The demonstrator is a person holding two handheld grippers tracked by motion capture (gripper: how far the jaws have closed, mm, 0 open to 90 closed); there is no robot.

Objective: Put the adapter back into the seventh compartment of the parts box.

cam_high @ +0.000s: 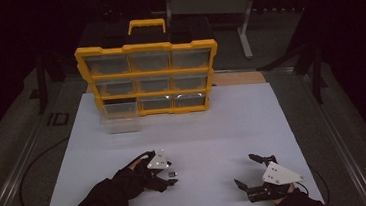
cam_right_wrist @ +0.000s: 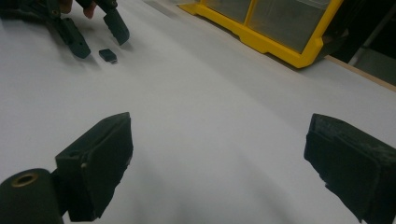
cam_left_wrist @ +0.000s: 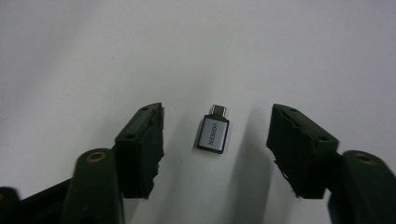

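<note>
A small grey USB adapter with a metal plug lies flat on the white tabletop. My left gripper is open, with the adapter between its two black jaws; neither pad touches it. From above, the adapter sits at the front left, with the left gripper straddling it and a black-gloved hand behind. My right gripper rests at the front right, open with nothing between its jaws. In the right gripper view the right gripper looks across the bare table toward the left gripper and the adapter.
A yellow parts organizer with clear drawers stands upright at the back of the table. Its lower-left clear drawer is pulled out over the tabletop. Dark floor and metal framing surround the table.
</note>
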